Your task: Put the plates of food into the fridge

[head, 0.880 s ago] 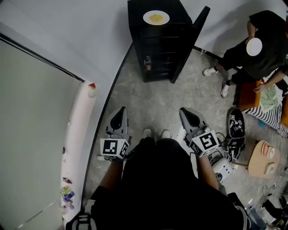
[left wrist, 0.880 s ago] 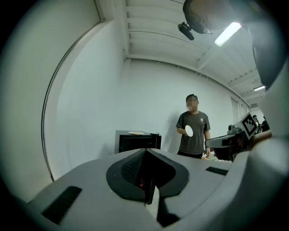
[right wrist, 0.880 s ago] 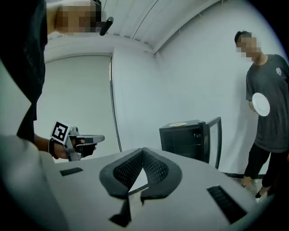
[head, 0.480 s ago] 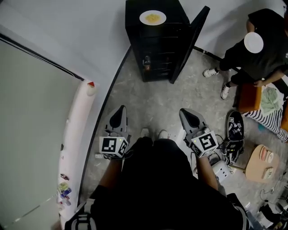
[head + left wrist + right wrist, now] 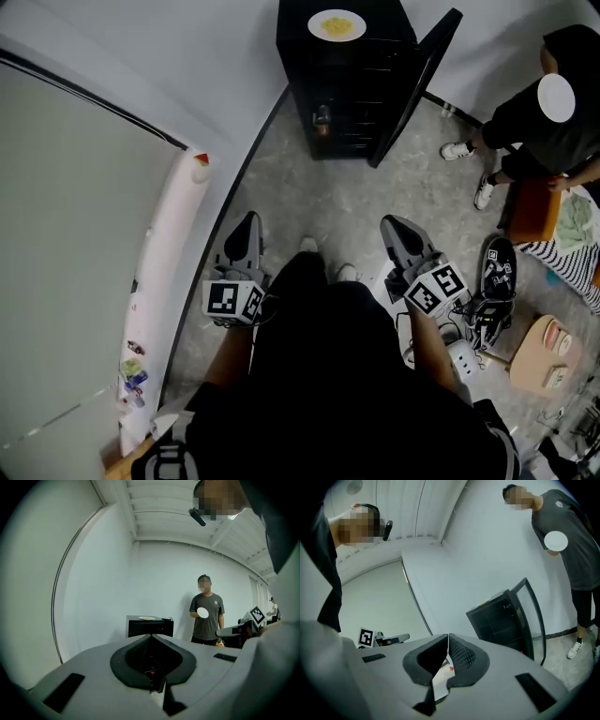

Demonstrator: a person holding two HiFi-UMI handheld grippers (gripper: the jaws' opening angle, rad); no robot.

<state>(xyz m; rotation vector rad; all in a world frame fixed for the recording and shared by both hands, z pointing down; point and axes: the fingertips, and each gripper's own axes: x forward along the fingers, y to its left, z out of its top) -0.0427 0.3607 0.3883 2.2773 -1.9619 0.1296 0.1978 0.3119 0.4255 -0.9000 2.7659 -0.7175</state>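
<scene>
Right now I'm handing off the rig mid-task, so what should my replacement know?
Left tongs: shut, empty.
Right tongs: shut, empty. Both are held low, well short of the fridge.
Fridge door: open.
Plate of food: on top of the fridge, not inside.
Done: door open only.
Left: step up, grasp the plate, set it on a shelf.

Right gripper (image 5: 448, 640) jaws together — open fridge (image 5: 498, 620) ahead, bystander (image 5: 577, 557) holding white plate (image 5: 556, 541).
</scene>
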